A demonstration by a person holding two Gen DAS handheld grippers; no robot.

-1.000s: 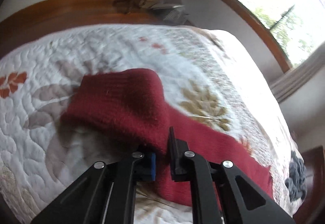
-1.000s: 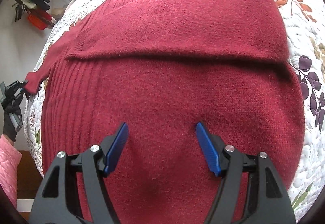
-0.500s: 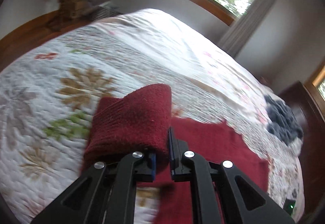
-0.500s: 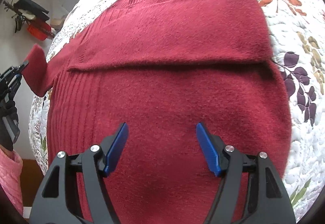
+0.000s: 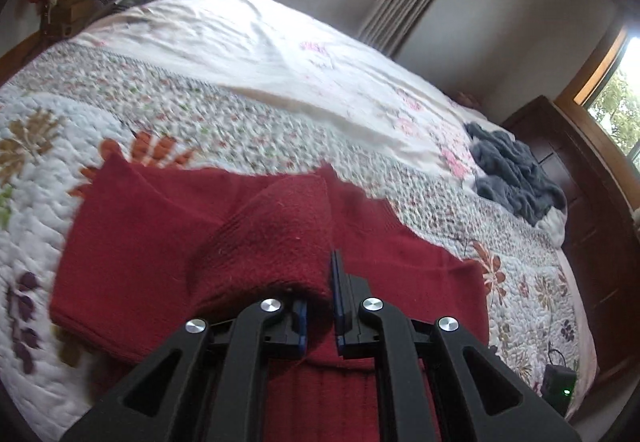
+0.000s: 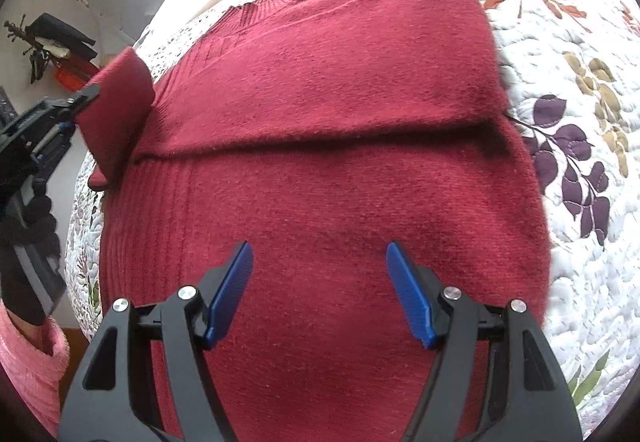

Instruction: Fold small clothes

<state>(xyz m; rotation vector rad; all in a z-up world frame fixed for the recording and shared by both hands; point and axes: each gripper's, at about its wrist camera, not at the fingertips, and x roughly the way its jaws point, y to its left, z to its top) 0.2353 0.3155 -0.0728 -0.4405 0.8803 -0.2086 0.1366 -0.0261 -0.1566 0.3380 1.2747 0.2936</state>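
A dark red knit sweater (image 6: 328, 161) lies flat on the quilted bed, one sleeve folded across its chest. My left gripper (image 5: 320, 298) is shut on the cuff of the other sleeve (image 5: 280, 234), held up over the sweater's side. In the right wrist view that sleeve (image 6: 120, 109) hangs from the left gripper (image 6: 86, 95) at the sweater's left edge. My right gripper (image 6: 318, 282) is open just above the sweater's lower body, with nothing between its blue pads (image 6: 232, 282).
A floral quilt (image 5: 200, 109) covers the bed. A grey crumpled garment (image 5: 516, 173) lies near the far right edge, beside a dark wooden cabinet (image 5: 588, 209). A small black device (image 5: 558, 388) sits at the bed's corner. A pink sleeve (image 6: 28, 366) shows at the lower left.
My left gripper has lifted the sleeve cuff off the quilt and carried it inward over the sweater's side. The right gripper has stayed open above the sweater's body.
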